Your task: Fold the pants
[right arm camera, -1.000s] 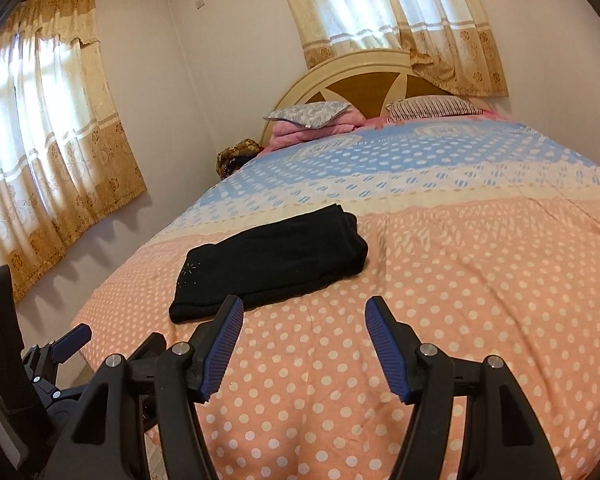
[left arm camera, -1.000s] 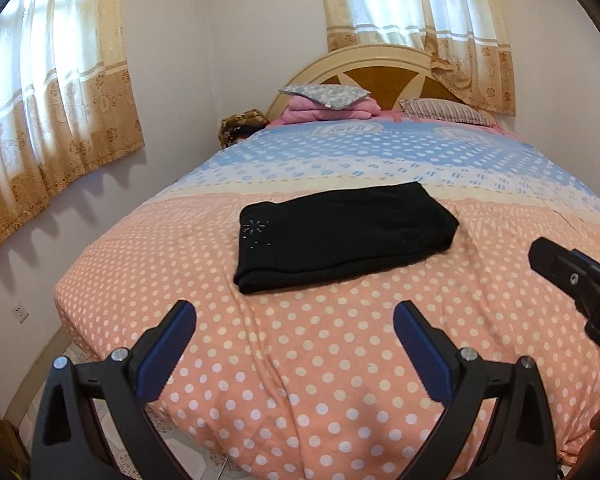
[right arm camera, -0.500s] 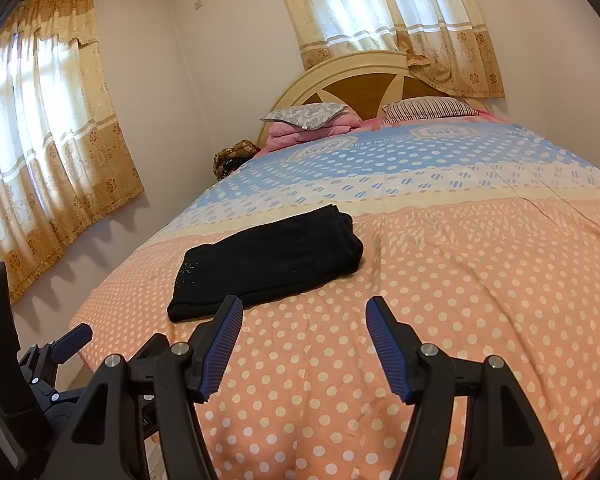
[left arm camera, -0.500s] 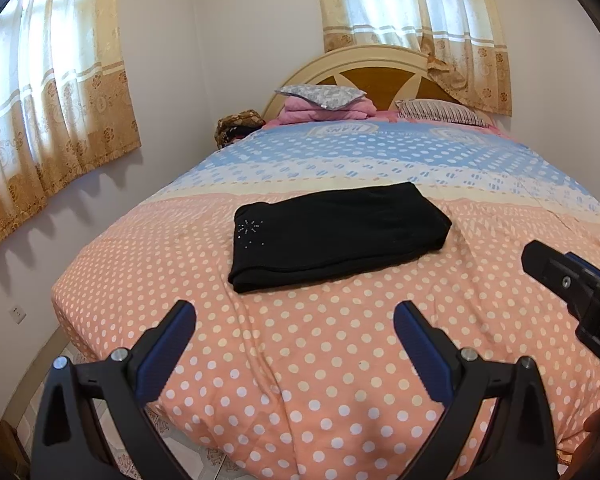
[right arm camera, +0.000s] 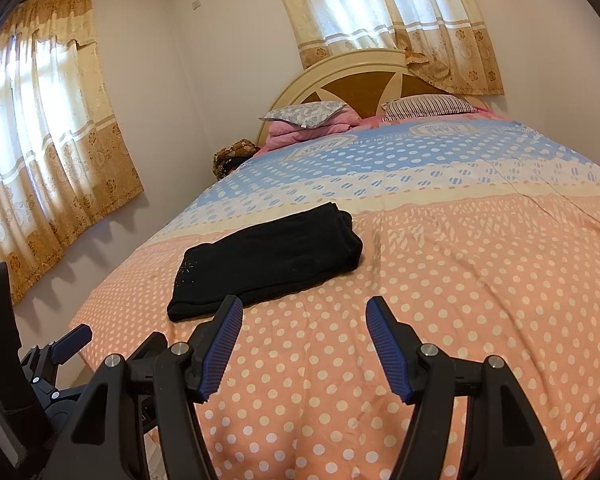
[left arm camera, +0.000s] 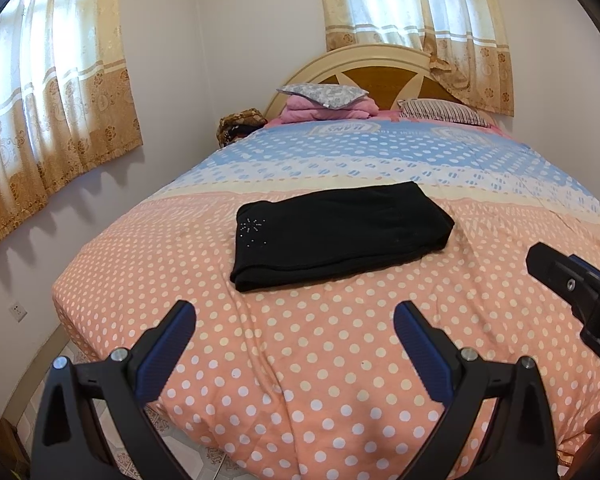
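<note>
A: Pants [left arm camera: 340,236], black, lie folded into a flat rectangle on the pink dotted part of the bedspread [left arm camera: 300,360], a small cluster of studs showing near their left end.

B: And from the right wrist view?

A: Same bundle [right arm camera: 268,260], off to the left of that camera, its near edge just beyond the tip of the left finger [right arm camera: 220,344] in the picture. Nothing touches it.

B: How do the grippers stand?

A: The left gripper [left arm camera: 294,320] has its blue-padded fingers spread wide, with only bedspread showing between them. The right gripper [right arm camera: 304,312] is also parted, somewhat less wide, and it grips nothing.

B: Are the two close together?

A: Side by side near the foot of the bed. Part of the right one shows at the right edge of the left view, and part of the left one at the lower left of the right view.

B: What lies farther back?

A: A grey patterned pillow [left arm camera: 322,94] on a pink folded blanket [left arm camera: 328,110], a striped pillow [left arm camera: 444,112] beside them, then the arched headboard [left arm camera: 372,68]. Gold curtains [left arm camera: 52,92] hang at both windows.
</note>
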Demonstrator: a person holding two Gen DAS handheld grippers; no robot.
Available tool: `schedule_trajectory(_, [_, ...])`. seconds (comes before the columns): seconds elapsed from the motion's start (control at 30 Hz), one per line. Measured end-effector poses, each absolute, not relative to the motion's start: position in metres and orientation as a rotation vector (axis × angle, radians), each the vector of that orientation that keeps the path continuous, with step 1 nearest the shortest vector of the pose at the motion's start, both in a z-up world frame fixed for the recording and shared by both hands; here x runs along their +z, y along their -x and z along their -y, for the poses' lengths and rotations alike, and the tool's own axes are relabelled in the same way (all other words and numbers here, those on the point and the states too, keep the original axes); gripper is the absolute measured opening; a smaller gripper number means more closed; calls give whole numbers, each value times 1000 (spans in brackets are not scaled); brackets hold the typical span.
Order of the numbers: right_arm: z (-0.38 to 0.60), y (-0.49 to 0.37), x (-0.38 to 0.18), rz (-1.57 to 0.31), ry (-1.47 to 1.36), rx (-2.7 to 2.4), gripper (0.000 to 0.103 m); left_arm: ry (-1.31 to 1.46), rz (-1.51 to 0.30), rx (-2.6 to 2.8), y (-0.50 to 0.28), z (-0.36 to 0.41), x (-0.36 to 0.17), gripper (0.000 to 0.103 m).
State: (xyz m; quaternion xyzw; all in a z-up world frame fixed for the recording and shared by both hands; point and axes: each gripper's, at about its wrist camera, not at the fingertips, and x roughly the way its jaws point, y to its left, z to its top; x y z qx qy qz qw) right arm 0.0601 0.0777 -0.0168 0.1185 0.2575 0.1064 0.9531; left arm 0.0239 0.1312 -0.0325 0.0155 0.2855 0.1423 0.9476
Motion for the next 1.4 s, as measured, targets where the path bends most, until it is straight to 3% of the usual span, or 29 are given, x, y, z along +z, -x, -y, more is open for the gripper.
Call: schedule_trajectory(1.4, [-77,-58,-19,-523,-243,215,66,-63,-539,259,-23,-126,-26,103])
